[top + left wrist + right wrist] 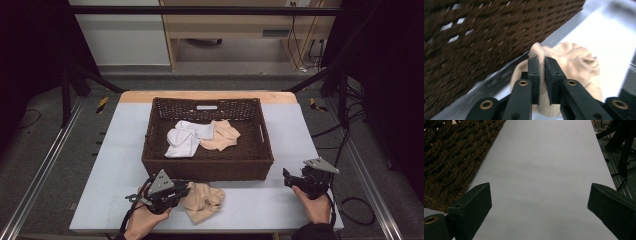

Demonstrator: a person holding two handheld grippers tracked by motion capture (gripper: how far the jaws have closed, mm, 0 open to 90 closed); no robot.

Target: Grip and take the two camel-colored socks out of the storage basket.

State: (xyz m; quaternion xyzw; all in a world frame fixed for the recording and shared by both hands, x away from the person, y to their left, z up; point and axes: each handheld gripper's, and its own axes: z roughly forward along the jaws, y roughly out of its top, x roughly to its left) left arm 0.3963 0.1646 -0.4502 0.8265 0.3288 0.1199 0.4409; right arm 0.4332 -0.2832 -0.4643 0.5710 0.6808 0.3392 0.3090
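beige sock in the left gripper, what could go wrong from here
The left gripper pinches just a thin fold of the beige sock, so it may slip free when lifted. The basket wall stands close beside it, so the dangling sock could snag on the rim rather than drop in beside the white sock.

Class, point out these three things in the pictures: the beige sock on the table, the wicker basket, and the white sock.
beige sock (202,201), high view, its middle.
wicker basket (207,169), high view, near wall.
white sock (182,141), high view, its folded middle.
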